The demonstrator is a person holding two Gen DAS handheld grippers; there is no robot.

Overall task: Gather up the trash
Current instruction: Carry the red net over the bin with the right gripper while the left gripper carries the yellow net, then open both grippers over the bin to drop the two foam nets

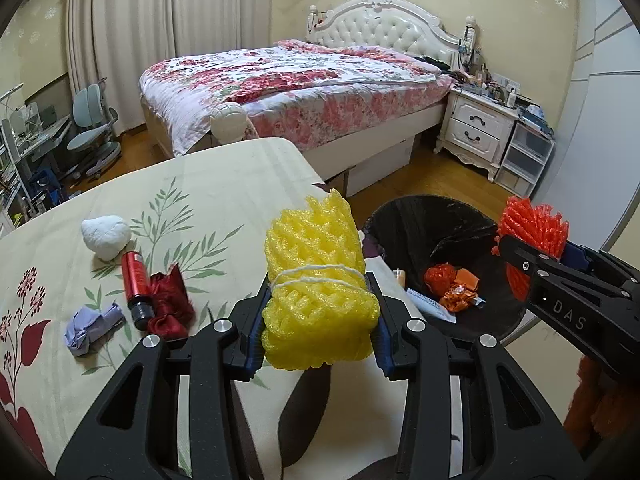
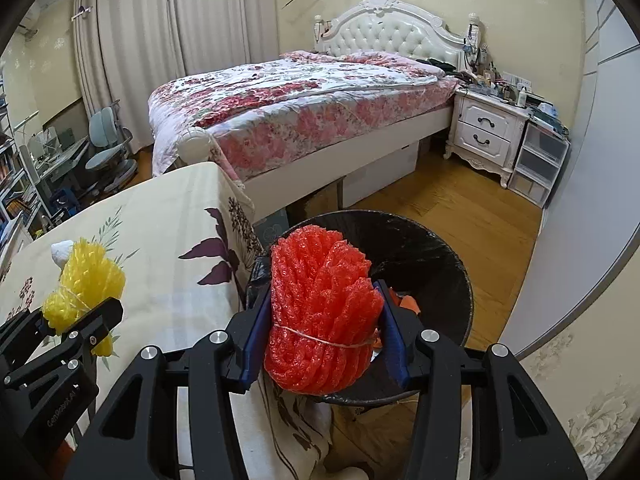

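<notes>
Right claw [image 2: 324, 336]: clenched on the orange foam bundle [image 2: 320, 312], already above the open bin [image 2: 448, 264].
Left claw [image 1: 320, 320]: clenched on the yellow foam bundle [image 1: 318, 280], over the tabletop [image 1: 200, 184] edge.
Key relation: bin lay to the right of the left claw; right claw was nearer.

A left gripper [image 1: 320, 320] clamps a yellow foam-net bundle [image 1: 318, 280] tied with white string above the edge of a table [image 1: 208, 184] covered in a floral cloth. On the cloth lie a white crumpled wad [image 1: 106, 236], a red bottle [image 1: 136, 284], a dark red fabric scrap [image 1: 172, 304] and a lilac paper ball [image 1: 92, 326]. At right, the right gripper [image 1: 520, 256] grips an orange foam-net bundle [image 1: 534, 228] over a black-lined trash bin [image 1: 436, 240] holding orange scraps. A floral-quilted bed [image 1: 300, 84] stands behind.
</notes>
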